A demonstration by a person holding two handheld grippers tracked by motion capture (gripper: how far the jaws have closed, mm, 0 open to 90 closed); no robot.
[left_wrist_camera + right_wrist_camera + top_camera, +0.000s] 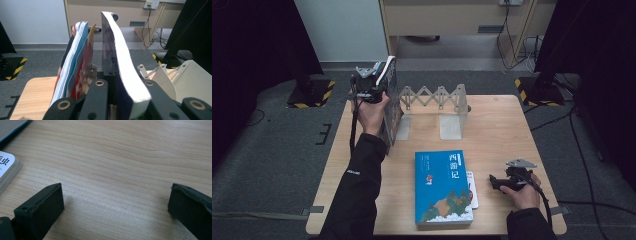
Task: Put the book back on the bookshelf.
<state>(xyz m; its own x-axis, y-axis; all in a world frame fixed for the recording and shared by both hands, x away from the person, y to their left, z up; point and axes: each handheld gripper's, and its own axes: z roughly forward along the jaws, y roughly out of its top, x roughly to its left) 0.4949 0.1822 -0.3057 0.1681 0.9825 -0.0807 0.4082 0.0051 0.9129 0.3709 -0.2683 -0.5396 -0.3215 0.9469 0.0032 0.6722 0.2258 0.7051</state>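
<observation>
1. Wooden table point(502, 125) from the high view: my left gripper point(371, 86) stands a dark book point(391, 100) upright at the far left of the grey bookend rack point(437, 102). A blue book point(443, 186) lies flat nearby, not yet shelved.
2. Left gripper view: jaws clamped on the dark book point(120, 67), beside colourful thin books point(75, 67).
3. Right gripper view: my right gripper point(115, 205) rests wide, empty, over bare wood.

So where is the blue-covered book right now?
In the high view, the blue-covered book lies flat at the wooden table's near edge, atop a white book, left of the right tool.
</observation>
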